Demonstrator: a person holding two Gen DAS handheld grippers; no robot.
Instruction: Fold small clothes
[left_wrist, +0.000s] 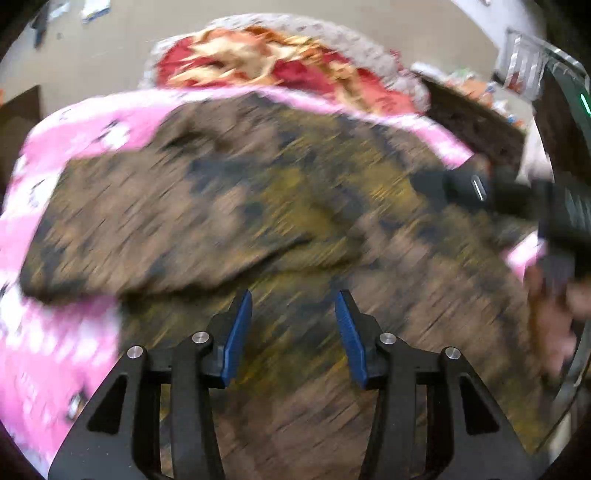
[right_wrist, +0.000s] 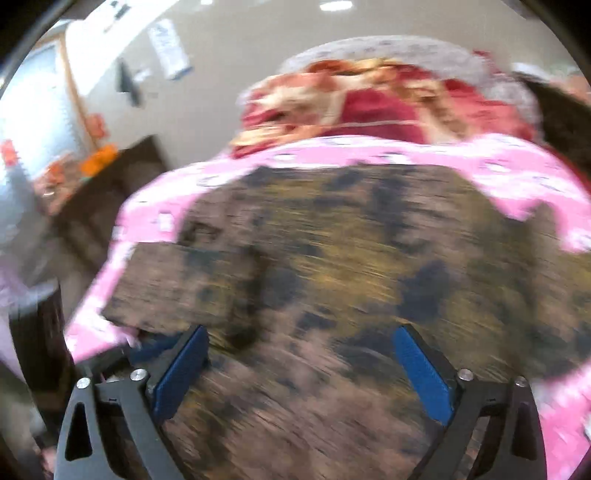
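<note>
A brown, olive and black patterned garment (left_wrist: 258, 206) lies spread on a pink printed sheet (left_wrist: 55, 325); both views are motion-blurred. One sleeve lies folded across it at the left (left_wrist: 110, 240). My left gripper (left_wrist: 293, 306) hovers open and empty over the garment's near part. The right gripper's black body (left_wrist: 517, 192) shows at the right edge of the left wrist view. In the right wrist view the garment (right_wrist: 351, 258) fills the middle on the pink sheet (right_wrist: 159, 210). My right gripper (right_wrist: 301, 343) is wide open and empty over it.
A red and cream floral blanket (left_wrist: 280, 62) is bunched behind the pink sheet, also in the right wrist view (right_wrist: 369, 99). Dark furniture (left_wrist: 476, 122) with cluttered items stands at the right. A beige wall (right_wrist: 229, 55) is behind.
</note>
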